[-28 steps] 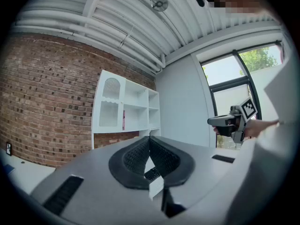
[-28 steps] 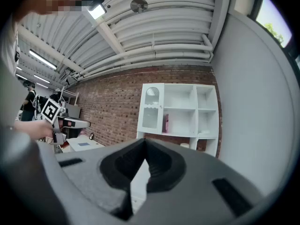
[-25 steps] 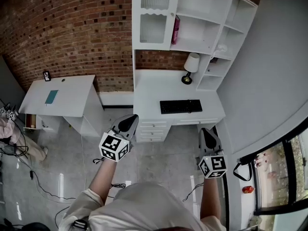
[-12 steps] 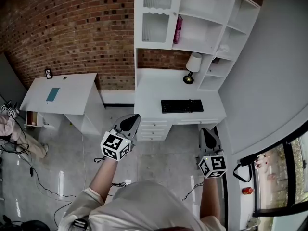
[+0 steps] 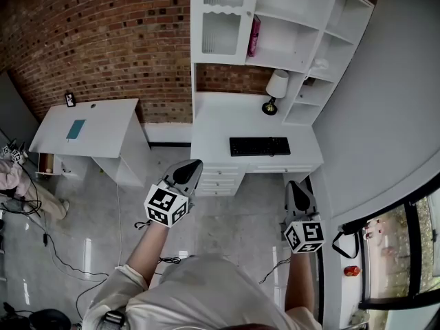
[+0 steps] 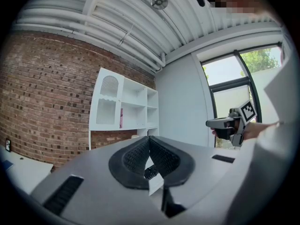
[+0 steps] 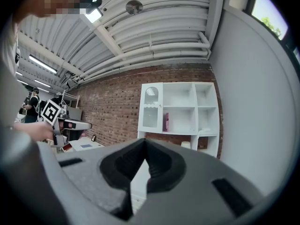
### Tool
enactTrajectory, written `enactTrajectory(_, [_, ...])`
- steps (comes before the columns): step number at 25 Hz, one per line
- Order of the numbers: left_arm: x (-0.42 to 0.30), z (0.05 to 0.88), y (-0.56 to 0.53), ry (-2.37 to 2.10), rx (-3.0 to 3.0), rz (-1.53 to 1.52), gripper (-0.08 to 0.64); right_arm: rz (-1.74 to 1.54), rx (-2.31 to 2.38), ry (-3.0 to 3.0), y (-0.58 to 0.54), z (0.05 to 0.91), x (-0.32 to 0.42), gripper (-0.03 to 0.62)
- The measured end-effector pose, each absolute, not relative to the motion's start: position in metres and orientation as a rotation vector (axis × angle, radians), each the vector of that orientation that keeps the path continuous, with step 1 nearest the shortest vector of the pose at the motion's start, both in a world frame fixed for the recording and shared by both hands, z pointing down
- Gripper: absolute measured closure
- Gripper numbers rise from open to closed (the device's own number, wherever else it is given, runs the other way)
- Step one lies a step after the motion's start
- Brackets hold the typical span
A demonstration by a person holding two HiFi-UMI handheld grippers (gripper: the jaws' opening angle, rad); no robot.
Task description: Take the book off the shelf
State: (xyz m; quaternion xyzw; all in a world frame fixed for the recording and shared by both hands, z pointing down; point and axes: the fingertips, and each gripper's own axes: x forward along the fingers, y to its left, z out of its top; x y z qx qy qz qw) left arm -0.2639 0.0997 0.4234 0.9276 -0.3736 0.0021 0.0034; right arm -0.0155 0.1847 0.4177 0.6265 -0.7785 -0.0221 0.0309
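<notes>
Left tongs [image 5: 192, 166] and right tongs [image 5: 295, 186], both pressed together and empty, hover over open grey floor [image 5: 234, 225]. A pink book [image 5: 254, 36] stands upright on the far white shelf [image 5: 289, 47].

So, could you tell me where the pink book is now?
In the head view, the pink book stands upright in the white shelf unit at top centre, just right of the ribbed cabinet door and above the lamp.

Kbd [image 5: 259, 146] on white desk [image 5: 213, 122] — lamp [image 5: 276, 86] behind.
</notes>
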Motion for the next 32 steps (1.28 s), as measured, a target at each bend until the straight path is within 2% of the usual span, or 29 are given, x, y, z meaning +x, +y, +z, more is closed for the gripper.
enactTrajectory(8, [-0.249,0.428,0.101,-1.197,2.884,0.011,0.564,-0.059,1.904,-2.425,0.186,0.425,-0.002,0.589])
enactTrajectory(19, [-0.225,0.440,0.105,-1.262,2.830,0.008,0.498,-0.007,1.883,-2.448,0.183,0.438,0.031,0.589])
enactTrajectory(25, [-0.219,0.443,0.110,-1.315,2.807,0.007,0.430,0.017,1.862,-2.463,0.184,0.447,0.043,0.589])
enactTrajectory(32, [-0.212,0.452,0.113,-1.318,2.795,0.021,0.428,0.048,1.856,-2.461,0.180,0.457,0.051,0.589])
